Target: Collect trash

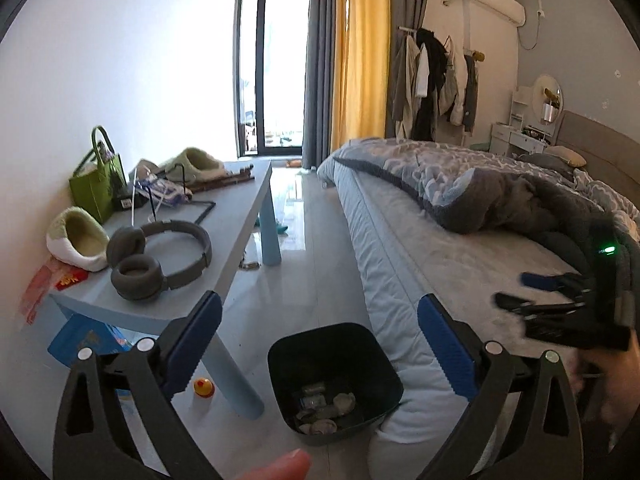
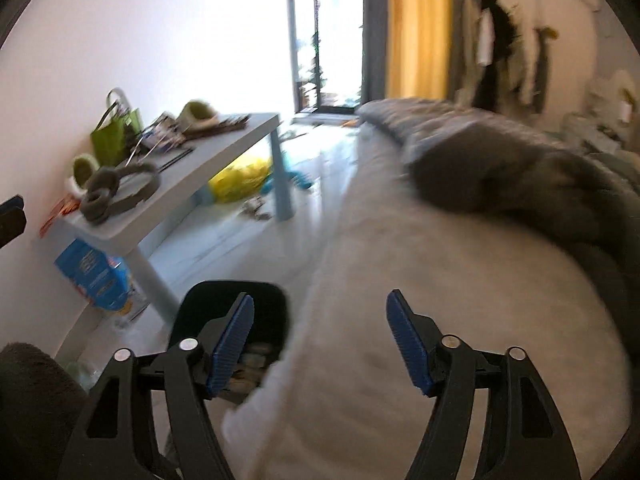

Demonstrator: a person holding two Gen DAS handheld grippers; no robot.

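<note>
A black trash bin (image 1: 334, 376) stands on the floor between the bed and the blue table, with several crumpled pieces of trash (image 1: 326, 410) at its bottom. My left gripper (image 1: 320, 344) is open and empty, just above the bin. My right gripper (image 2: 320, 340) is open and empty over the bed's edge; it also shows in the left wrist view (image 1: 516, 290) above the mattress. The bin (image 2: 232, 312) sits low left in the blurred right wrist view, behind the left finger (image 2: 232, 344).
A light blue table (image 1: 240, 216) at left holds grey headphones (image 1: 158, 258), slippers (image 1: 78, 242), a green bag (image 1: 98, 180) and clutter. A blue box (image 1: 86, 340) and a small yellow-red toy (image 1: 204, 388) lie under it. The bed (image 1: 460, 264) with a grey duvet fills the right.
</note>
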